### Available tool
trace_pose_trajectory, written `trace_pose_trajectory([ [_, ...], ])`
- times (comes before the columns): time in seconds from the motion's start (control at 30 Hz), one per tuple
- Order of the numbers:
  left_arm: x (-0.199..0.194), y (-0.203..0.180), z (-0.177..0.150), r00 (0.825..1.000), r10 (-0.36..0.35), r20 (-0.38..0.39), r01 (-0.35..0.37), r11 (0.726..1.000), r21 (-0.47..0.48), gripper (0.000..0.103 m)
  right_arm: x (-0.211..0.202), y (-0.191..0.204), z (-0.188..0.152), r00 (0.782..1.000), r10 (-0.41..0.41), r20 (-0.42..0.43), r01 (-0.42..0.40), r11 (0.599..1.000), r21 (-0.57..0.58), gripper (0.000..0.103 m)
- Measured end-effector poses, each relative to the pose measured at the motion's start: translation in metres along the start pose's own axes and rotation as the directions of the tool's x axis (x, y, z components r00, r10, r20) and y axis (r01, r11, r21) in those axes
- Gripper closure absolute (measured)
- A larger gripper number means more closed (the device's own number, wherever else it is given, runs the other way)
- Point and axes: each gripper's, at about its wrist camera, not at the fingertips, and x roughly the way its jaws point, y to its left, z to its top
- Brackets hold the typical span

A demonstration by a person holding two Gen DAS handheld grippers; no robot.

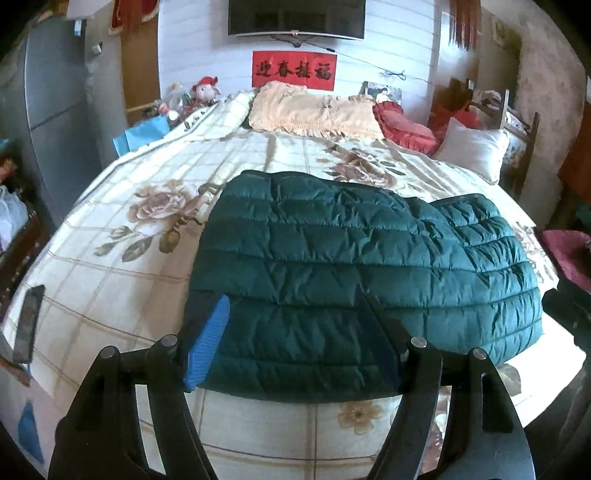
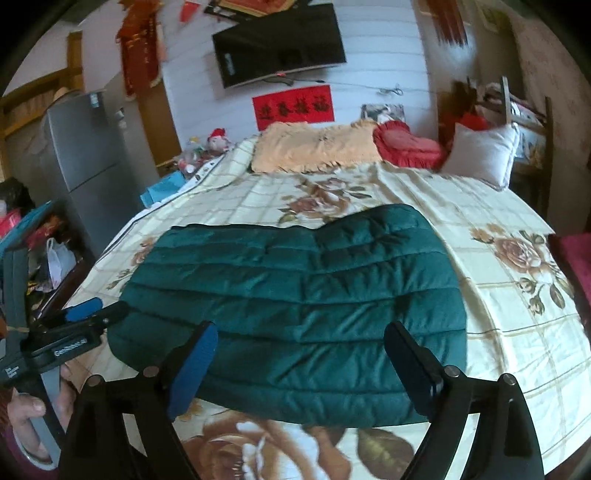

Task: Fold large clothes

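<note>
One green quilted jacket (image 1: 332,266), lying folded flat on the bed (image 1: 110,295), near the foot edge and closer to the right side. Back panel faces up; I can't tell where the sleeves are.

Two claws, both spread wide and gripping nothing. Left claw (image 1: 295,347) hangs over the jacket's near-left corner; whether its fingers (image 1: 208,339) touch the fabric is unclear. Right claw (image 2: 303,369) hangs over the jacket's near edge, one finger either side. Blue pad visible on the left-hand finger of each claw; the other pad faces away, dark. In the right wrist view the left claw (image 2: 88,314) pokes in from the left edge, with part of the person's hand (image 2: 33,410) on the handle, cropped by the frame.

On the bed by the wall: one beige fringed pillow (image 1: 314,110), one red ruffled cushion (image 1: 402,125), one white pillow (image 1: 476,147). One phone (image 1: 27,325) near the bed's left edge. One TV (image 1: 295,16) on the wall, top cut off in the left view, with one red banner (image 1: 293,70) under it. One grey fridge (image 2: 88,166) at left. Clutter beside the fridge is too blurred to count.
</note>
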Motion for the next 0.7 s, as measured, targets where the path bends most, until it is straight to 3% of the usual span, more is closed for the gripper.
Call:
trace_pose_trajectory([
  [0.23,-0.004,-0.010,-0.009,1.000,0.013,0.028,-0.014,0.999,0.036,0.031,0.005,0.024,-0.013,1.000,-0.004,-0.004,0.004,0.998,-0.057,0.011],
  [0.7,-0.003,-0.009,-0.011,0.998,0.055,0.040,-0.056,0.998,0.027,0.031,0.014,0.027,-0.018,1.000,-0.016,-0.023,0.015,0.999,-0.042,0.011],
])
